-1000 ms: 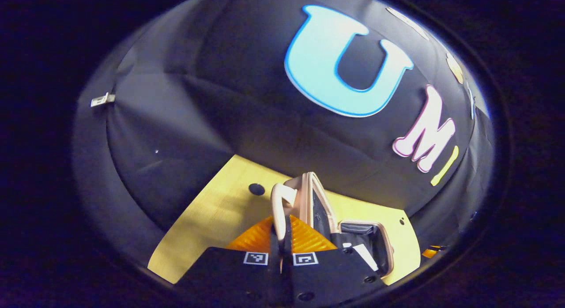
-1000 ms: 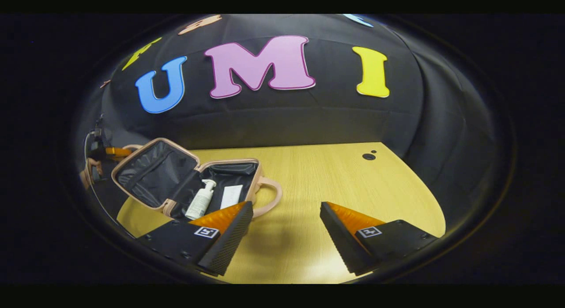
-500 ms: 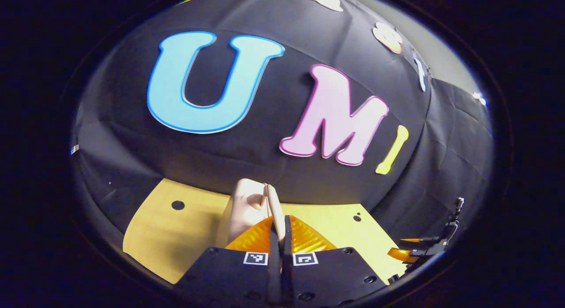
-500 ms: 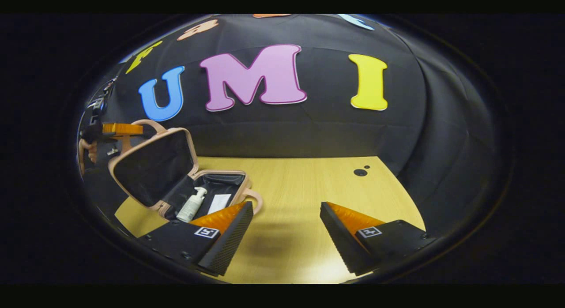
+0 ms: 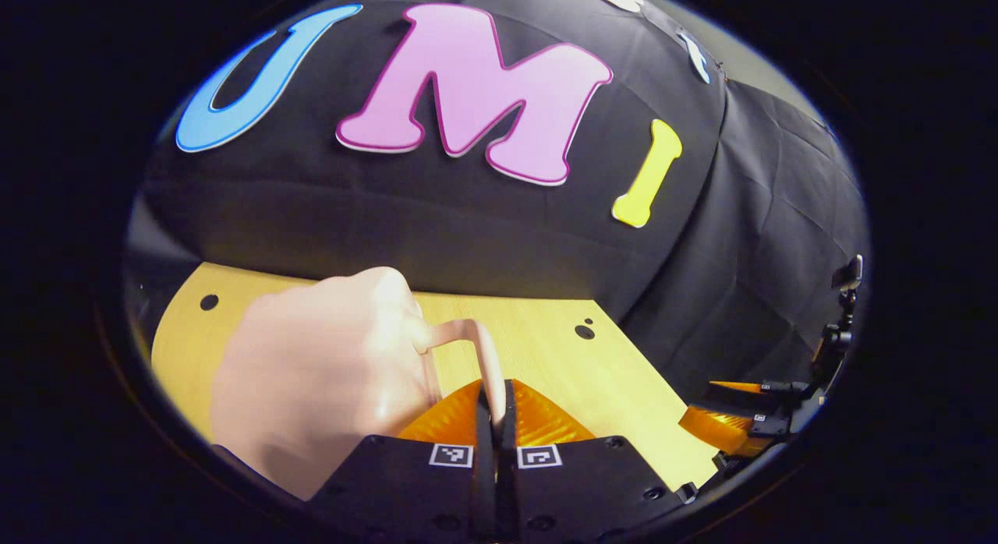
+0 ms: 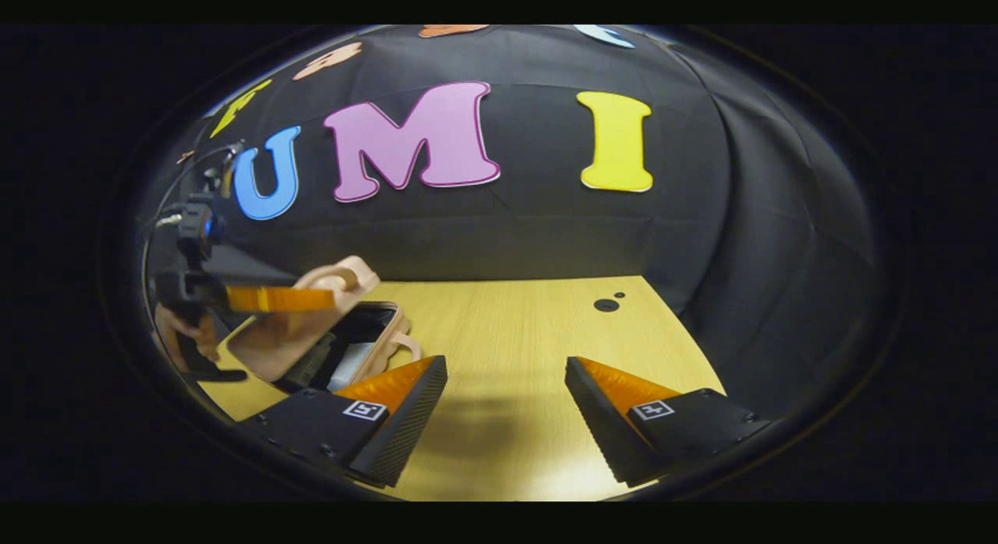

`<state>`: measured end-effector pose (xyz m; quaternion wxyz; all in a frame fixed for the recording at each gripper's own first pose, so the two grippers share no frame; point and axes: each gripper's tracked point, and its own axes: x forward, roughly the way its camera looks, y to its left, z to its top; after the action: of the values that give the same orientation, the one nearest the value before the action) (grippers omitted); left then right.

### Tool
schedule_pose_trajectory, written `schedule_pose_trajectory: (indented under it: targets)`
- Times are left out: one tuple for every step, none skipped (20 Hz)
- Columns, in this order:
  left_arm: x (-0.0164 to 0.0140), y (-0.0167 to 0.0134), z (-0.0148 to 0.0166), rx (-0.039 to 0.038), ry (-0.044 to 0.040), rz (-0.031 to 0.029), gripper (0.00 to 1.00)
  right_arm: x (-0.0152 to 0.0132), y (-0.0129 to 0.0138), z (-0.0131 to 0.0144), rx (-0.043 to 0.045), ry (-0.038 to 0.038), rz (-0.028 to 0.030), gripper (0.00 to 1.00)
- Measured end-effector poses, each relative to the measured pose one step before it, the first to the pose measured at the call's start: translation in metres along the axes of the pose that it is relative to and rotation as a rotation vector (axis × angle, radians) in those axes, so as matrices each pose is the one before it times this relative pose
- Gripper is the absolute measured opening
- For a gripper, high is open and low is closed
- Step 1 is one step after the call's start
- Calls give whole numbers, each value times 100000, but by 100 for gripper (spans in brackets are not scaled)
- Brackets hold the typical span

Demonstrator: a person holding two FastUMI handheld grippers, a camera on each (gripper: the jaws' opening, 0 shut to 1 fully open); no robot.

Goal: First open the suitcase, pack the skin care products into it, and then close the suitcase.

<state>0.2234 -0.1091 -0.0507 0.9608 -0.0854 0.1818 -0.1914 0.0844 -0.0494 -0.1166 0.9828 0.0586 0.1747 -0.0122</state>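
Note:
A pale pink suitcase [image 6: 284, 341] lies at the table's left with its lid tilted low over the base, a gap still showing the dark lining [image 6: 362, 337]. A white item [image 6: 349, 366] peeks out inside. In the left gripper view the lid's outer shell [image 5: 312, 380] is close in front. My left gripper [image 5: 497, 388] is shut on the lid's handle [image 5: 472, 341]; in the right gripper view this left gripper [image 6: 269, 298] reaches in from the left, held by a hand [image 6: 183, 337]. My right gripper [image 6: 505, 365] hovers open over bare table, right of the case.
The yellow wooden table [image 6: 530, 326] has small dark holes [image 6: 606, 304] near its back edge. Black cloth walls close in behind and at the right. The right gripper [image 5: 741, 423] sits at the far right of the left gripper view.
The lid has swung from upright down toward the base, carried by my left gripper on its handle. The bottle inside is now hidden. My right gripper has barely moved.

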Motion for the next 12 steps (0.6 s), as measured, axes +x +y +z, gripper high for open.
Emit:
schedule_pose_trajectory:
  targets:
    - [1659, -466, -1229, 4086, 2703, 2164, 6, -50, -479, -240, 985, 275, -696, 97]
    - [991, -323, -896, 2888, 2056, 1661, 6, 0, -509, -203, -760, 244, -837, 97]
    - [984, -121, -1129, 2597, 2860, 2425, 6, -93, -530, -209, -2108, -3, -967, 97]
    - [946, -98, -917, 1857, 2970, 2613, 6, -55, -379, -82, -1942, -260, -890, 97]
    - [929, 26, -1173, 618, 4516, 3095, 6, -125, -180, -20, -778, -138, -316, 98]
    - [625, -330, -388, 1123, 2556, 2470, 6, -149, -67, -9, 257, -319, -304, 98]
    - [447, -323, -35, 2456, 1369, 2308, 7, -164, -98, 129, 810, -676, -492, 98]
    - [189, -237, -353, 2398, 1600, 1655, 8, -152, -94, 17, 1072, -361, -1005, 97]
    - [386, -549, -100, 884, 1286, 566, 10, -136, -52, 55, 1042, -212, -703, 97]
    - [60, -453, 145, -799, -192, -1058, 16, -301, -90, -11, 608, -81, -756, 97]
    - [23, -815, 141, -3816, -1089, -3494, 20, -327, -92, 130, 219, 47, -776, 97]
    - [-846, -498, 424, -5600, -2016, -2547, 26, -408, 128, 181, 33, 38, -197, 97]
